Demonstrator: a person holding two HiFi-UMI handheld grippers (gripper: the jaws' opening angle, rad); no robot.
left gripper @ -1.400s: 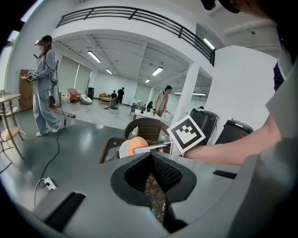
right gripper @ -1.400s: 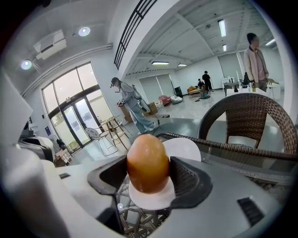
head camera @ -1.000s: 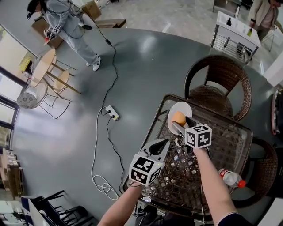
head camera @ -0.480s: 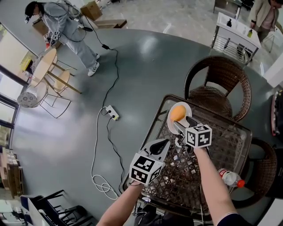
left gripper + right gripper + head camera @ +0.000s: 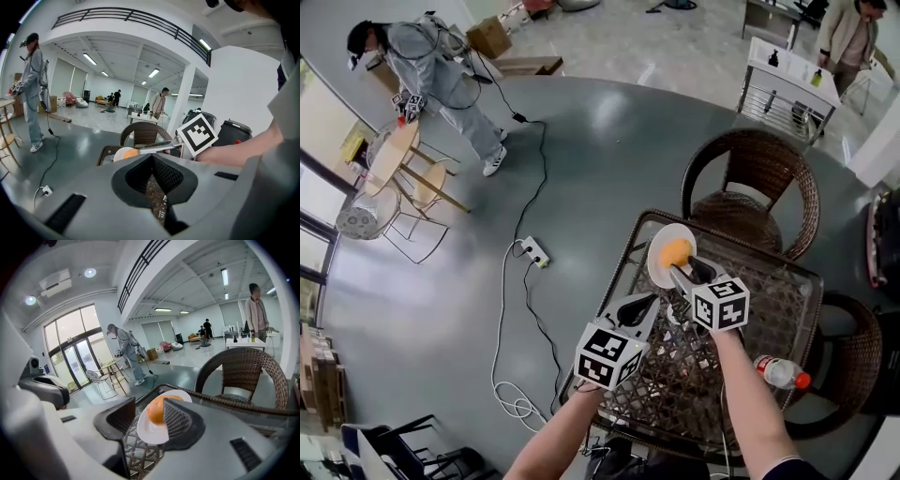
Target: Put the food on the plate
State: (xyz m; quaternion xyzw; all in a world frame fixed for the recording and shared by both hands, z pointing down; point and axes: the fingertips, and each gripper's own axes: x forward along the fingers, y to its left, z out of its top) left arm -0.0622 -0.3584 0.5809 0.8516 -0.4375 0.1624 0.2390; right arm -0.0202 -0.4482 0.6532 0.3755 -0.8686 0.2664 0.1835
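A round orange food (image 5: 678,251) lies on the white plate (image 5: 660,272) at the far left corner of the wicker table (image 5: 769,281). My right gripper (image 5: 684,271) sits just behind it; its jaws are closing with nothing between them. In the right gripper view the orange food (image 5: 157,409) rests on the plate (image 5: 146,433) beyond the right gripper's (image 5: 150,414) fingertips, apart from the pads. My left gripper (image 5: 645,304) hovers over the table's left side, its tips together and empty. From the left gripper (image 5: 151,159) view, the orange food (image 5: 131,152) shows past the right one.
A wicker chair (image 5: 757,178) stands behind the table and another at the right. A plastic bottle (image 5: 779,373) lies at the table's right edge. A power strip (image 5: 534,251) with a white cable crosses the floor on the left. People stand far off.
The right gripper has drawn back a little from the orange food, which stays on the plate, and its jaws look narrower. The left gripper has held its place.
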